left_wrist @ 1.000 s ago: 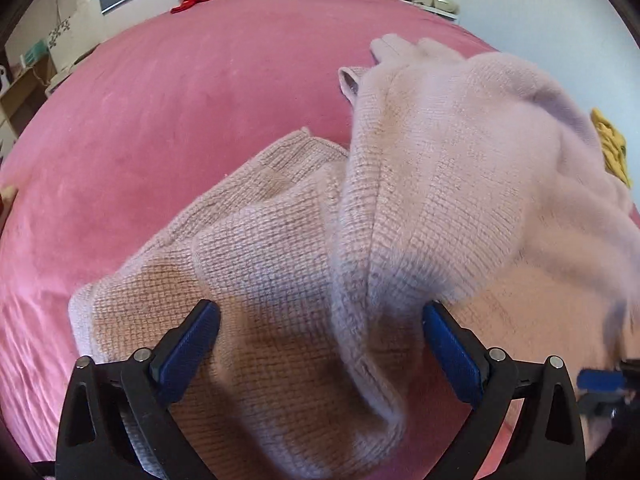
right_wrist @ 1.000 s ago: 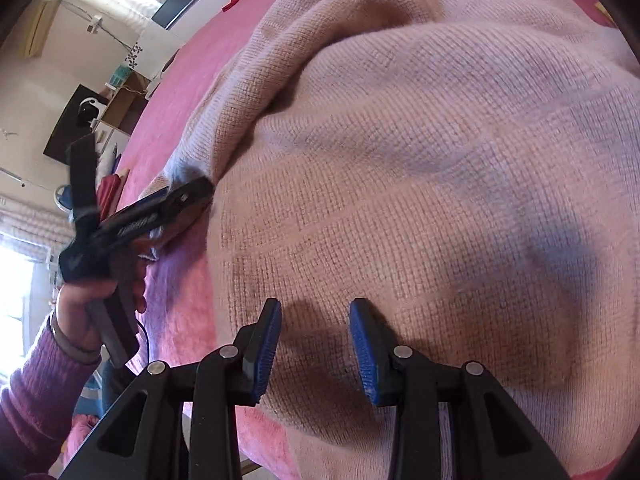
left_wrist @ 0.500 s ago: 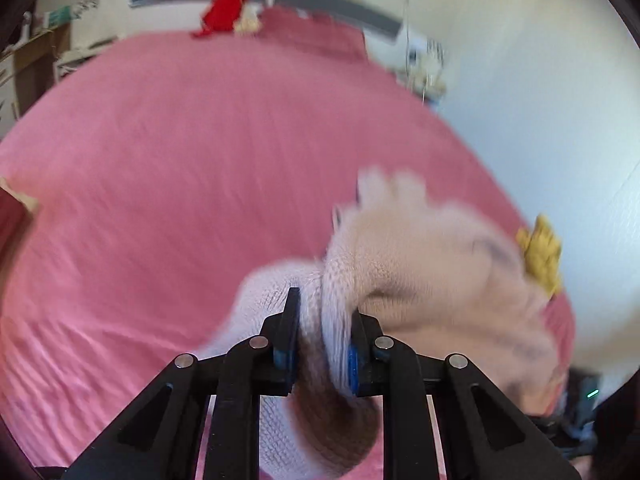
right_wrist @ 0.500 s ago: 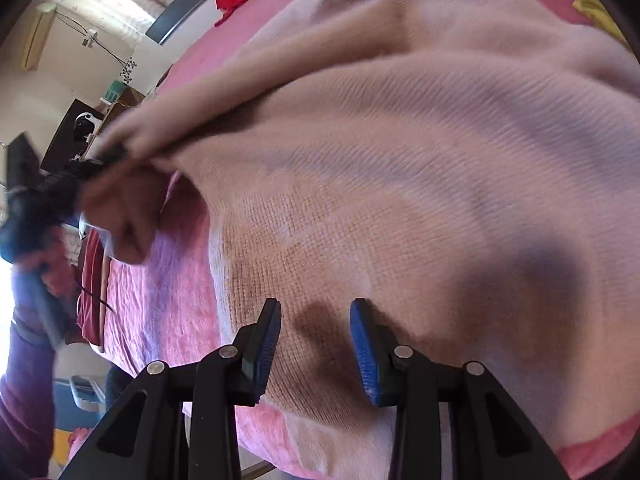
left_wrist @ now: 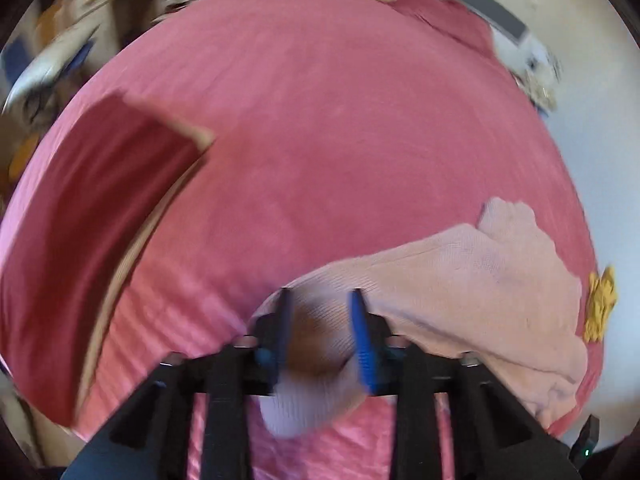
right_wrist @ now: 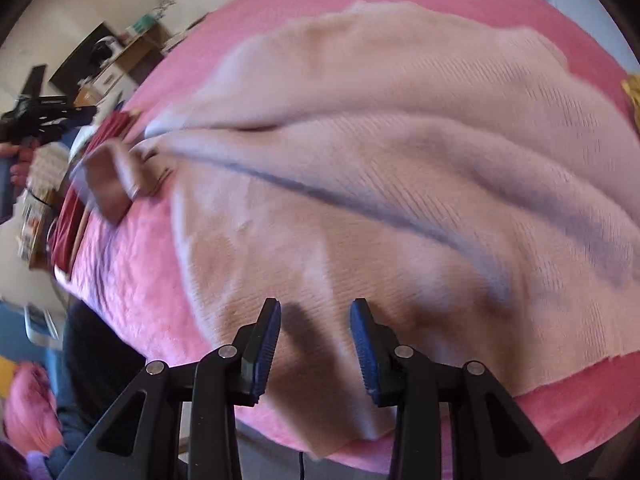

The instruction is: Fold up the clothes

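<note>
No words, numbers or signs can be read in these pictures. Everything is too blurry. In the right wrist view, the small boxes (right_wrist: 32, 216) at the left edge have some colored print on them, but it is only a smear. The dark tool (right_wrist: 44, 114) at the upper left of that view may have pale marks on its side, yet they cannot be made out. In the left wrist view nothing has any writing you can see.
</note>
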`<state>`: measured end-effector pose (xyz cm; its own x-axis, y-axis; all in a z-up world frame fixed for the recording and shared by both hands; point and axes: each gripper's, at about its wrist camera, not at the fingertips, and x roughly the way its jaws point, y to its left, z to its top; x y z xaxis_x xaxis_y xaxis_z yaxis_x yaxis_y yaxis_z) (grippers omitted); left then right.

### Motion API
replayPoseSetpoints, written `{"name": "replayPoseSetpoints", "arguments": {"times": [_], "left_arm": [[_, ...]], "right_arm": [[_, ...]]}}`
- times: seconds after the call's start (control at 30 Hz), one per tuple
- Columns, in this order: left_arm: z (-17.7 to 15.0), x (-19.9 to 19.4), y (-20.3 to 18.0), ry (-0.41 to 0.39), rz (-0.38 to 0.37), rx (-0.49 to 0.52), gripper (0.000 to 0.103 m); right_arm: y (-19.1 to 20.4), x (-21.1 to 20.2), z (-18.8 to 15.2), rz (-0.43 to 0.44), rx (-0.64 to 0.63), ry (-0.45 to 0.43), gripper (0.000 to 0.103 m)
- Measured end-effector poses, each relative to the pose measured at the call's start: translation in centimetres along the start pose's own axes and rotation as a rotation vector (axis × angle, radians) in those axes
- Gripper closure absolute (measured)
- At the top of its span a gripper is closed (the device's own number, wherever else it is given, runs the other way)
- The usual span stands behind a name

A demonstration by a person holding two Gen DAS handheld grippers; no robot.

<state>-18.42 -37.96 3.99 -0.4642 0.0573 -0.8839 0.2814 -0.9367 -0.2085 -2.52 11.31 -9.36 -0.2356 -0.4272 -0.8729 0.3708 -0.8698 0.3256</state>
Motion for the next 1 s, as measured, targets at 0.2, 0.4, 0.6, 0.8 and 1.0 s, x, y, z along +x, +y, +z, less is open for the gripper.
{"name": "replayPoseSetpoints", "arguments": {"times": [0.2, 0.4, 0.6, 0.8, 1.0], "left_arm": [[-1.8, 3.4, 0.9, -0.002, 0.069, -0.038, 0.040], [-3.4, 7.0, 1.3, -0.003, 0.146, -0.062, 0.024], [-4.9, 10.5, 1.6, -0.004, 0.223, -0.085, 0.000], [-1.9, 8.7, 4.3, -0.063, 0.240, -0.135, 0.039], [-1.2, -1.1, 10.7, -0.274, 0.324, -0.227, 0.039]], "right_arm": [[4.2, 0.8, 0.0, -0.136, -0.256, 0.020, 0.066], [5.7, 4.1, 0.3, -0.235, -0.316, 0.090, 0.064], [6.9, 5.2, -1.0, -0.317, -0.442, 0.035, 0.073], [8.3, 4.9, -0.2, -0.067, -0.378, 0.148, 0.096], [13.6, 4.9, -1.7, 0.352, -0.404, 0.322, 0.098]]}}
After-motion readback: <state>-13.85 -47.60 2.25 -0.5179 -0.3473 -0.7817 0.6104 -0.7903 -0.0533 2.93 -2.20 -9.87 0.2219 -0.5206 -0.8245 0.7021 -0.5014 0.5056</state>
